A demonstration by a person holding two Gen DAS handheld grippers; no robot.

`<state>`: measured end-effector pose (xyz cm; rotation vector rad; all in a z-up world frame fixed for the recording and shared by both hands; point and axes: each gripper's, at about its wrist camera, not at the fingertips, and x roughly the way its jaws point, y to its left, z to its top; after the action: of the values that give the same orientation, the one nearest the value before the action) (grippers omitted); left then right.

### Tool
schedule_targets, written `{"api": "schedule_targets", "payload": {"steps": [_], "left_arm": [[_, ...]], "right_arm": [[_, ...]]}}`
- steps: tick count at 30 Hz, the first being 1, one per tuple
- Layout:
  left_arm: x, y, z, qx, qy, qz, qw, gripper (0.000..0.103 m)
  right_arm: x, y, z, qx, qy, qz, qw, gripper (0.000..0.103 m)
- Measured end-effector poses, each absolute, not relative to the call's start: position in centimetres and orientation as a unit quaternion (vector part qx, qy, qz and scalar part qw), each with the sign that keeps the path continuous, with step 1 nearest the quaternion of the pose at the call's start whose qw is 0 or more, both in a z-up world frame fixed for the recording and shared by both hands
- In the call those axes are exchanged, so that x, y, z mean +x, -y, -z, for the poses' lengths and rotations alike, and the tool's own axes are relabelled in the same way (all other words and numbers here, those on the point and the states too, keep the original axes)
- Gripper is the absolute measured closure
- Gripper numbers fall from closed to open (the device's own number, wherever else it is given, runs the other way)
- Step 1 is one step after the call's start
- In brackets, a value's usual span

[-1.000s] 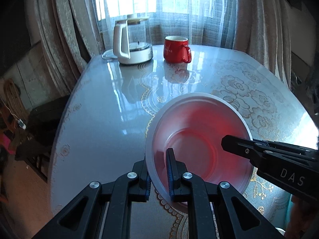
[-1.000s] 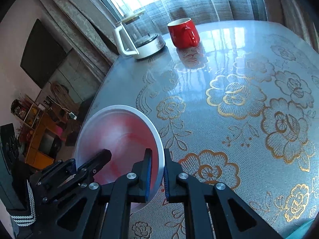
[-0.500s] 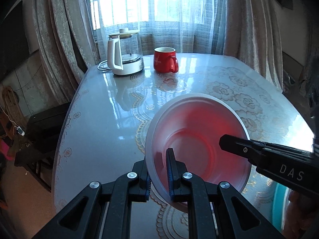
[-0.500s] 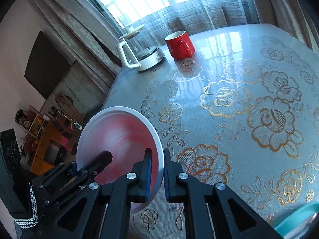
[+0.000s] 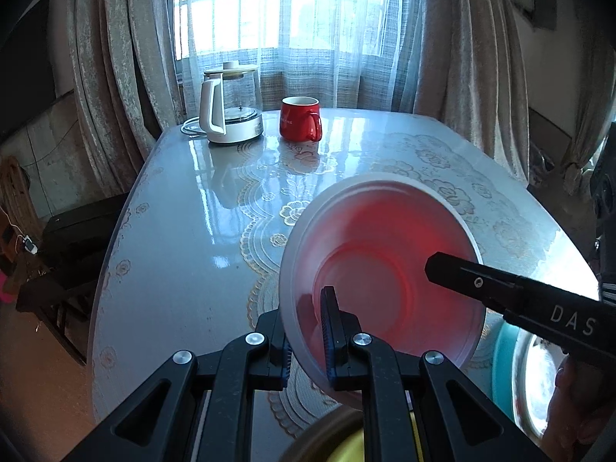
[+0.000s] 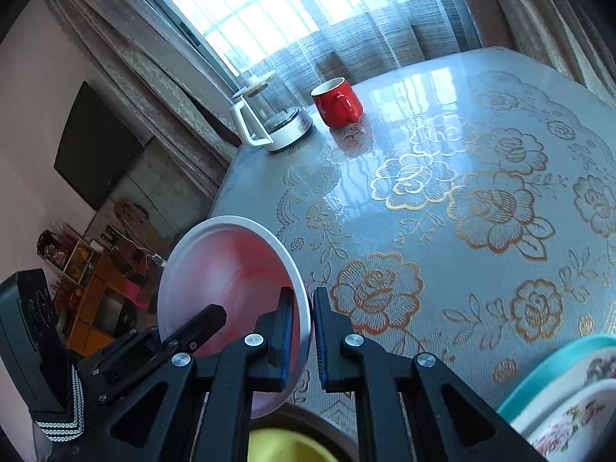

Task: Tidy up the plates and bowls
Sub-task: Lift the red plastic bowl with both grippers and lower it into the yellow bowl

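A white bowl with a red-tinted inside (image 5: 385, 269) is held in the air above the table, tilted. My left gripper (image 5: 308, 331) is shut on its near-left rim. My right gripper (image 6: 304, 327) is shut on its opposite rim; the bowl (image 6: 227, 273) shows left of it. One right finger (image 5: 500, 288) reaches in over the bowl. A teal-rimmed floral plate (image 6: 569, 385) with a white dish on it lies at lower right, also in the left wrist view (image 5: 516, 365). A yellow bowl with a dark rim (image 6: 285, 442) sits just below the grippers.
A glass kettle with a white handle (image 5: 231, 107) and a red mug (image 5: 300, 119) stand at the table's far end by the curtained window. The table (image 6: 481, 200) has a glossy floral cover. A dark bench (image 5: 73, 238) stands left of the table.
Both grippers have lifted and drawn the bowl back toward the table's near edge. The teal plate and the yellow bowl have come into view below.
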<state>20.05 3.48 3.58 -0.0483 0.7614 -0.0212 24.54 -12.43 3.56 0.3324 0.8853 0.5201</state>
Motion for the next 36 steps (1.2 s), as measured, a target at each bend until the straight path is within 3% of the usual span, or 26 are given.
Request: {"api": "schedule_targets", "payload": {"steps": [36], "left_arm": [[11.4, -2.3, -2.9, -0.033, -0.374, 0.026, 0.926, 0.09]], "right_arm": [[16.8, 14.4, -2.2, 0.196, -0.422, -0.258, 0.847, 0.091]]}}
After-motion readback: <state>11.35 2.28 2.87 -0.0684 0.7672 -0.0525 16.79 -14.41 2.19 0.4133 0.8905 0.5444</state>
